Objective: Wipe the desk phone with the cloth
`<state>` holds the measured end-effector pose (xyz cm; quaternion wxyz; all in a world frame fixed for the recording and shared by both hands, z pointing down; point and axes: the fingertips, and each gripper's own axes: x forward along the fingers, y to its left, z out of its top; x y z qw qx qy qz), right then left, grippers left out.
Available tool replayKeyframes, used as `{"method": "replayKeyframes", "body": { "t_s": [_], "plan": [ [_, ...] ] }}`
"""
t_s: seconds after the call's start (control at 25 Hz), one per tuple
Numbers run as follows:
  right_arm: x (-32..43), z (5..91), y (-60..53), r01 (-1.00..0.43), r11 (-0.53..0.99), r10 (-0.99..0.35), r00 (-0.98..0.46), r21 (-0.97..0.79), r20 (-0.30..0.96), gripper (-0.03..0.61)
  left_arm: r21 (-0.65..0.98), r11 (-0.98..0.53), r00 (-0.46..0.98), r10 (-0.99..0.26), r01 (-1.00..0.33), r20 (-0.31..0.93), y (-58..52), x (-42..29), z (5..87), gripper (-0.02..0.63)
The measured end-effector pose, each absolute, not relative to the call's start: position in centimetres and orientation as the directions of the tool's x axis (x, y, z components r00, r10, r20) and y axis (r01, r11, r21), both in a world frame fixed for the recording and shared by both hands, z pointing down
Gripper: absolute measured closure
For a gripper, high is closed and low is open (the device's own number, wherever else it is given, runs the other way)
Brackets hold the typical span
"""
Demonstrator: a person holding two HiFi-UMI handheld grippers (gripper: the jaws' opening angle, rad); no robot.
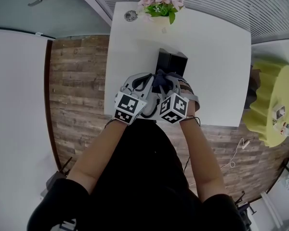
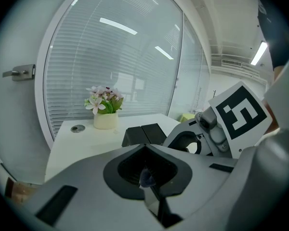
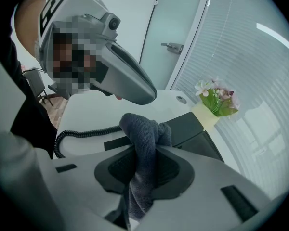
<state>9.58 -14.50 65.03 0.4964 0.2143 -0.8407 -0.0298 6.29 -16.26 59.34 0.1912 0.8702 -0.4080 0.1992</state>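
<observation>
Holding both tongs over the near edge of the white table (image 1: 216, 57), I have my left gripper (image 2: 145, 150) pinched together, with a small bluish-grey scrap at the seam that I cannot identify. Just right of it, my right gripper (image 3: 149, 148) clamps the dark grey cloth (image 3: 142, 129), which bunches above the jaws. The black desk phone (image 1: 171, 61) sits just beyond, its coiled cord (image 3: 82, 134) on the table. Potted flowers (image 1: 160, 4) stand at the far edge.
</observation>
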Motion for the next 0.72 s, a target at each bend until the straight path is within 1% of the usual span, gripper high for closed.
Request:
{"method": "replayKeyframes", "body": {
  "t_s": [0.4, 0.72],
  "plan": [
    [9.5, 66.2, -11.8, -0.312, 0.92, -0.354, -0.405, 0.236, 0.843, 0.486, 0.182, -0.598, 0.589, -0.605, -0.78, 0.535, -14.2, 6.5, 61.2, 0.604],
    [9.4, 67.4, -9.3, -0.284, 0.939, -0.301, -0.399, 0.195, 0.866, 0.486, 0.182, -0.603, 0.584, -0.582, -0.777, 0.565, -12.5, 6.8, 62.6, 0.604]
  ]
}}
